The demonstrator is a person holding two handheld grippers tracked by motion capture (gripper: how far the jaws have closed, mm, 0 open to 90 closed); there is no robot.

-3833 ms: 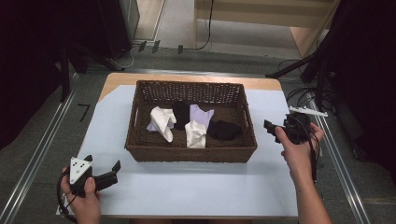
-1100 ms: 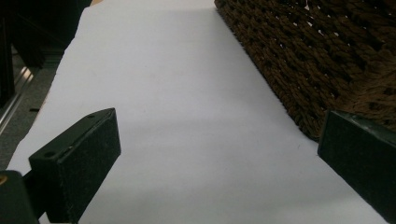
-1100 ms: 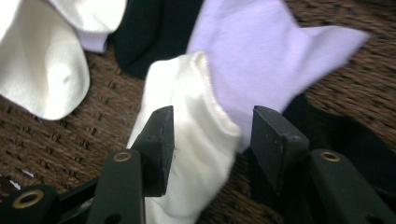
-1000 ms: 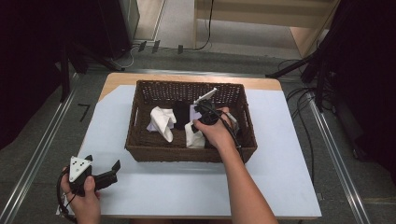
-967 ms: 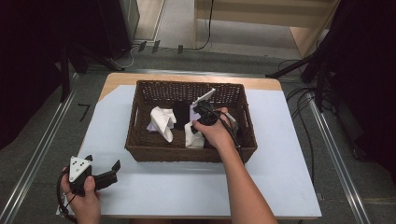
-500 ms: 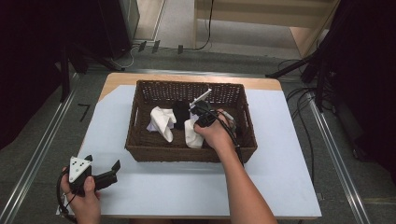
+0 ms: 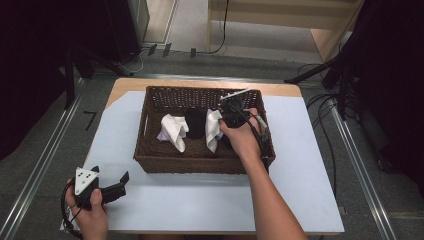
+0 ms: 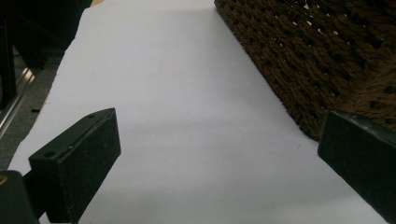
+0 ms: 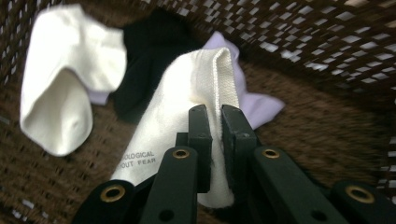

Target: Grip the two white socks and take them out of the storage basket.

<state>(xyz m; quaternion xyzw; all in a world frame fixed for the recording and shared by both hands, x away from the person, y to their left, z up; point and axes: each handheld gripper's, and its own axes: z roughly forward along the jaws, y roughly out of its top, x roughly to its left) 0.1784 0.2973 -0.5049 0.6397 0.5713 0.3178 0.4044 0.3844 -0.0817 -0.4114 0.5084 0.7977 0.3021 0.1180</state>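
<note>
1. R gripper (image 9: 214,122): fingers just clenched on the ribbed cuff of a white sock (image 9: 177,140), inside the basket (image 7: 150,150), right of centre. Bite is thin, cuff edge only, rest of the sock hangs below the fingers. Risk: fabric slides out on the lift, esp. if the hand jerks.
2. High view: R gripper (image 7: 229,111) sits by the far-right inner wall, sock (image 7: 214,131) just left of it. Risk: fingers or trailing cable catch the wicker wall or rim on the way out, basket tips or drags across the desk (image 7: 300,200).
3. Sock lies against a black sock (image 9: 149,60) and over a pale lilac sock (image 9: 252,105). Risk: the hanging end drags a neighbour up with it; two socks come out instead of one, or the extra one drops on the rim.
4. Second white sock (image 9: 65,79) lies further left, apart from the held one. Low risk there.
5. L gripper (image 7: 102,187): near-left on the desk, fingers (image 8: 79,158) released, wide apart, nothing between them, pointing along the basket's left wall (image 8: 317,60). Risk: if it comes in to help, an open finger could hit the wicker. Nothing holds the basket down either, so any snag from pt 2 moves it freely.
6. Can't tell from the pics whether the fingers pinch one layer of cuff or both. One layer = weaker hold, sock may open and slip.
</note>
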